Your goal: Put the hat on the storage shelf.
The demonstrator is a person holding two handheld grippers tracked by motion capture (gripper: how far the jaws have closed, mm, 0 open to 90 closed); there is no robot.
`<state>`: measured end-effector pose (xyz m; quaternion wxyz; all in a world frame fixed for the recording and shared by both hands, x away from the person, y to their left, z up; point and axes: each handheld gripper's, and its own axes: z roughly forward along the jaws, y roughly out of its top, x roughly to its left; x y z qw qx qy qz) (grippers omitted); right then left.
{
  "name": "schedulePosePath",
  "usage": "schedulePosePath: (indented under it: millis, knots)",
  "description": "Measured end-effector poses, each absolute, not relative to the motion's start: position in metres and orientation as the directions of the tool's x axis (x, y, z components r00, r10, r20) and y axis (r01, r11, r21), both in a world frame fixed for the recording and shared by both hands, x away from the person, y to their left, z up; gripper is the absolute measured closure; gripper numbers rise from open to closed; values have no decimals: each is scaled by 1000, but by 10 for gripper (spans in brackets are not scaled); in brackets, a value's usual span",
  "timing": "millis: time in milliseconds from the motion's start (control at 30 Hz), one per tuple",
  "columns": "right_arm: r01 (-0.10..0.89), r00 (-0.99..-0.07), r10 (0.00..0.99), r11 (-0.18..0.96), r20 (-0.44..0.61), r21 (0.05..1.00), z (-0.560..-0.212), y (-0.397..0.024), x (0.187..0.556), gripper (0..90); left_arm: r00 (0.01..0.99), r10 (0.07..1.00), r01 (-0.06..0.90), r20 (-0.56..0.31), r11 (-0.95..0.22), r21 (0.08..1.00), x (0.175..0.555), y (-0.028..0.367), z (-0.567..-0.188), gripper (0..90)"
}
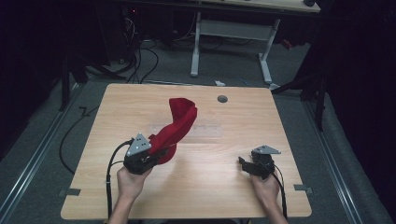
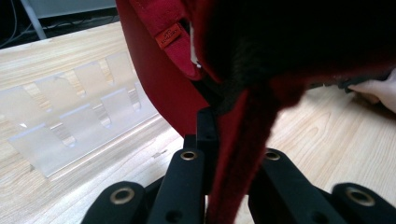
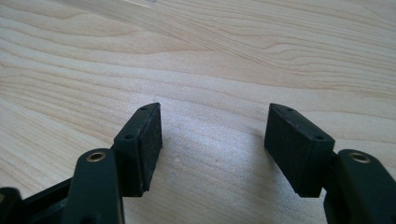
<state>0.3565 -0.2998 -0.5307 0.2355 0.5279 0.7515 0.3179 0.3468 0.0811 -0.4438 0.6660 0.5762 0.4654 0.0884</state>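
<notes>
Red cap [image 1: 180,126] hangs lifted off the desk [image 1: 210,186], left gripper [image 1: 156,156] jaws clamped on its edge; right gripper [image 1: 247,164] waits, jaws apart.

The high view looks forward and down on the whole wooden table [image 1: 205,186]; both gripper views sit close above that same tabletop.

The soft red cloth cap [image 1: 176,127] looks matt and slightly fuzzy. Beneath the claws, the pale wooden table [image 1: 210,172] is smooth and grained. Beside the cap lies a frosted clear plastic rack [image 2: 74,112].
</notes>
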Motion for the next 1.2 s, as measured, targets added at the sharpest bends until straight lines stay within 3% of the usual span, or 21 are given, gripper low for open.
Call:
schedulePosePath:
  millis: [1200]
  knots:
    - [645, -328, 944, 238, -19, 726, -531, -300, 356, 370, 477, 660, 414, -581, 414, 811, 384, 92, -426, 860]
